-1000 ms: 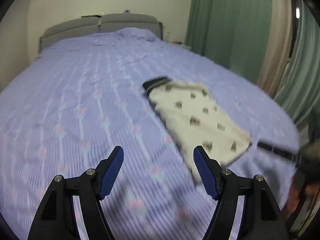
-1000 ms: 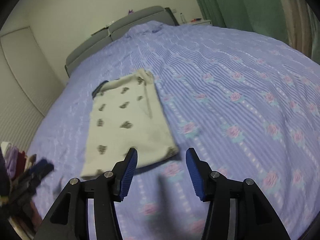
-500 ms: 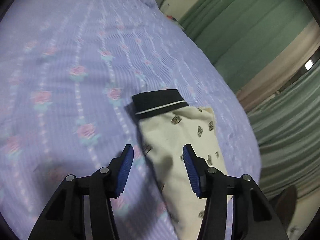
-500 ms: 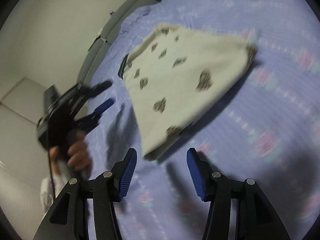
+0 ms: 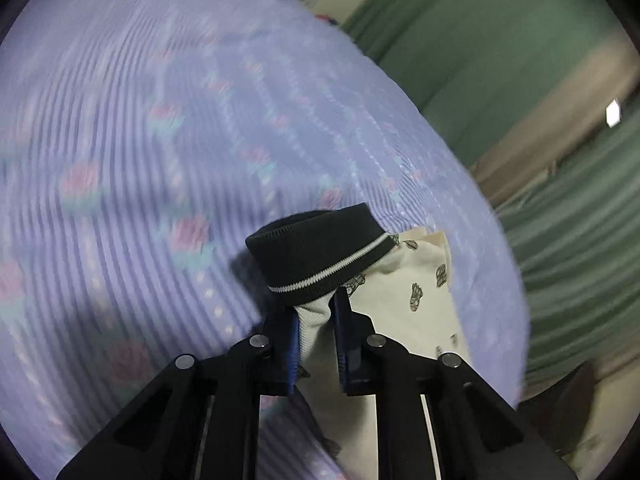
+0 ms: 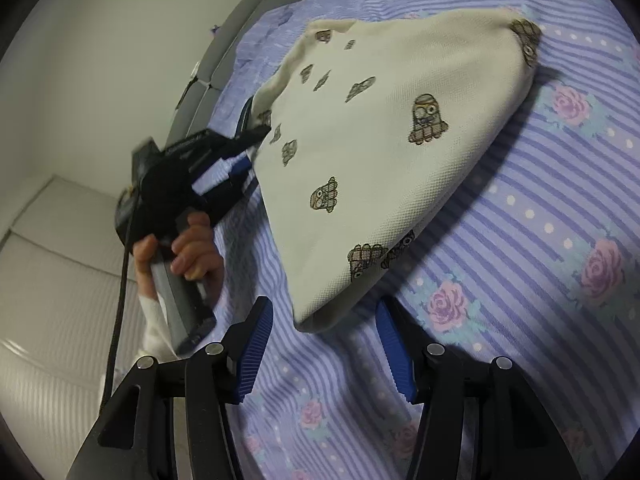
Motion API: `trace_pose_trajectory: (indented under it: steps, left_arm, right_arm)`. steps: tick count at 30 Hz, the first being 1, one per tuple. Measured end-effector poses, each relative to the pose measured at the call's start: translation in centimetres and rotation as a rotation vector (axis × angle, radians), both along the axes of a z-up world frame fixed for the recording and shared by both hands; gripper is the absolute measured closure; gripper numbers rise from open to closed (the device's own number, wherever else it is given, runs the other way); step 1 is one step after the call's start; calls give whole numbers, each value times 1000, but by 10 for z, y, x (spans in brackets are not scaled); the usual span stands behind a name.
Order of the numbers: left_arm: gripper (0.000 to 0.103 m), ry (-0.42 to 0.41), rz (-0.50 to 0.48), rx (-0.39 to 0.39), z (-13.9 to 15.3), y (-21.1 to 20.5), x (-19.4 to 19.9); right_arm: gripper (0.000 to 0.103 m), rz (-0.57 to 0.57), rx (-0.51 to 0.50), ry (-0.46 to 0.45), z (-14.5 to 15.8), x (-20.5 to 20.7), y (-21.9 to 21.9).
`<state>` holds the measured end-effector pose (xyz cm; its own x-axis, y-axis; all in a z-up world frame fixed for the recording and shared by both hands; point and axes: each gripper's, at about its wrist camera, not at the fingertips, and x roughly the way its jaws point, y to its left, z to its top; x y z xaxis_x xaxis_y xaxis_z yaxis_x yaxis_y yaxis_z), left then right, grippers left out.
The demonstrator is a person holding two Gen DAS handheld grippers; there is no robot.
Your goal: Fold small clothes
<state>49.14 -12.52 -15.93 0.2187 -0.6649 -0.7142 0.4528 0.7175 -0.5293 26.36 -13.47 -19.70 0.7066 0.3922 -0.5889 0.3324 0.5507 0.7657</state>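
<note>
Both tools have swooped down onto the shirt [image 6: 384, 152] on the bed [image 6: 540, 288]. Left tool [image 5: 314, 316] is closing on cloth just below the collar [image 5: 320, 252]. Right tool [image 6: 324, 344] gapes, opening, hem corner lying just ahead, upper centre; shirt runs away up-frame.

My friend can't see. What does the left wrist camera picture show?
The left gripper is closing its blue jaws on cream fabric just below the dark collar of a small cream shirt with little printed figures. The shirt lies on a purple striped bedspread with pink roses; green curtains hang behind.
</note>
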Motion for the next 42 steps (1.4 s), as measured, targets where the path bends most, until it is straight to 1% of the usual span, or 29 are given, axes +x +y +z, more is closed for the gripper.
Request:
trace_pose_trajectory:
  steps: [3,5,7,8,12,14,16,17,18,19,20,22,23,24,25,28,29,30,32,34,35,37,38,40,42]
  left_arm:
    - [87,-33,-45,43,12,-7,-1]
    - [87,-46,-59,72,16,-9,3]
    - [87,-30,-58,87,15,-9,8]
    - [86,-24,-63,107,14,-10,9]
    - [84,-19,-66,158,6,-10,12]
    - [84,1,-57,165,3,-10,13]
    - [81,5,-45,175,5,-11,12]
    - [77,2,-51,187,10,-12,9]
    - [72,-3,-52,195,13,-10,9]
    - [62,-15,-44,200,19,-8,6]
    - [49,-29,-36,193,27,-4,1]
    - [32,-96,-20,187,44,6,-10]
    - [32,-149,-11,187,57,13,-21]
    - [32,-173,-7,185,64,18,-29]
    - [31,-193,0,175,73,28,-40]
    - [27,-229,50,188,82,50,-66]
    - [27,-241,58,185,81,60,-79]
    - [27,-246,57,186,78,66,-92]
    - [27,-251,59,208,70,71,-110]
    - [27,-268,82,243,61,73,-134]
    - [27,-274,83,241,55,72,-143]
    - [27,-277,84,236,46,70,-159]
    - [27,-276,85,231,39,64,-169]
    - [27,-269,90,205,31,57,-179]
    - [27,-248,99,147,27,54,-182]
  right_arm:
    - [48,16,-20,-6,0,1,2]
    - [48,14,-7,5,1,0,1]
    - [48,0,10,20,5,1,1]
    - [48,6,6,21,5,1,1]
    - [50,17,4,23,-1,1,-1]
    - [50,25,-7,23,0,6,0]
    - [50,31,-15,24,1,8,1]
    - [50,34,-17,25,1,6,0]
    - [50,35,-19,25,2,7,0]
    - [50,39,-23,26,3,8,0]
    - [50,44,-27,27,4,9,1]
    - [49,44,-26,27,3,9,0]
    - [48,45,-27,30,4,9,0]
    - [45,54,-31,29,6,8,0]
    - [43,65,-40,25,8,5,1]
    - [34,62,-68,8,16,-8,-3]
    - [28,48,-75,-3,19,-13,-8]
    - [24,28,-92,-13,22,-19,-14]
    - [23,-28,-145,-39,29,-30,-29]
    - [23,-63,-189,-44,30,-37,-43]
    - [23,-90,-210,-46,30,-38,-54]
    - [23,-127,-212,-40,26,-38,-70]
    - [23,-139,-206,-36,23,-35,-78]
    - [23,-125,-194,-47,18,-29,-89]
    - [23,-119,-168,-49,15,-24,-94]
